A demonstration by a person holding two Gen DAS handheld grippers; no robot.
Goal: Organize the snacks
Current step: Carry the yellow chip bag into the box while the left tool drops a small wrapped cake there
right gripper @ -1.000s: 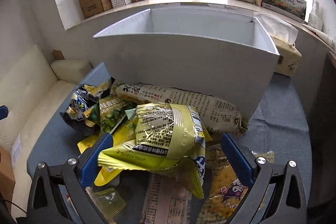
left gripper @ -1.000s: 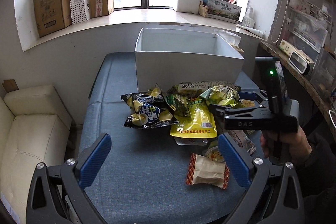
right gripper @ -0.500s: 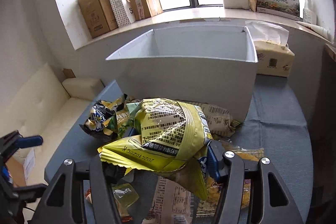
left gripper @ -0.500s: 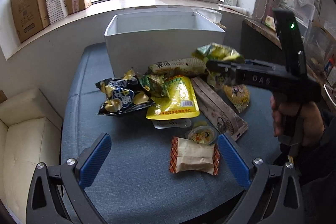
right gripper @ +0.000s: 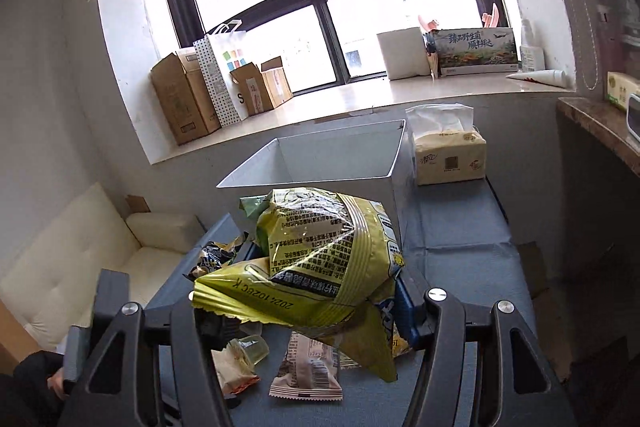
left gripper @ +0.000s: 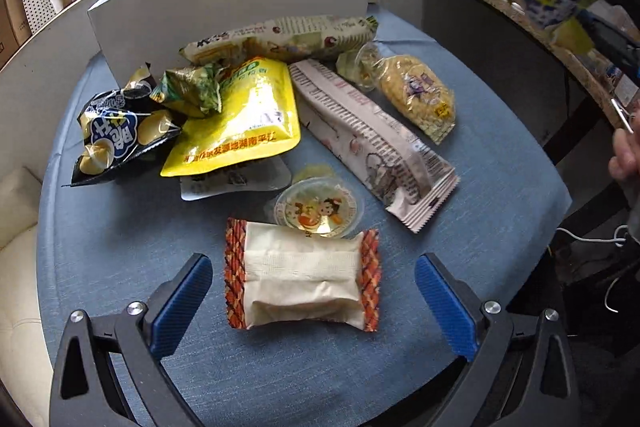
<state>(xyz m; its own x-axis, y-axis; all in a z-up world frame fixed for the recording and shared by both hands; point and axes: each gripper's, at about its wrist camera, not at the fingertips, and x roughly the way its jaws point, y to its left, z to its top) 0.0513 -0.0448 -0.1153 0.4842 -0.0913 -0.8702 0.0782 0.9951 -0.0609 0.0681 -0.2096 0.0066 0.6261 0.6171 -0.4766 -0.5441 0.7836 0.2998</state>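
While 1 yellow-green chip bag [right gripper: 320, 259] hangs pinched in the right gripper [right gripper: 304, 307] above the table [left gripper: 500, 163], near 1 white bin [right gripper: 340, 163], the left gripper [left gripper: 312, 291] spreads around 1 beige packet [left gripper: 300, 277]; 8 snacks remain.

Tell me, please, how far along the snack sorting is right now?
Barely started: what shows of the white bin looks empty. In hand: the right tongs hold a yellow-green chip bag lifted short of the bin. The left tongs are open around the beige packet. The pile, including the yellow pouch, remains.
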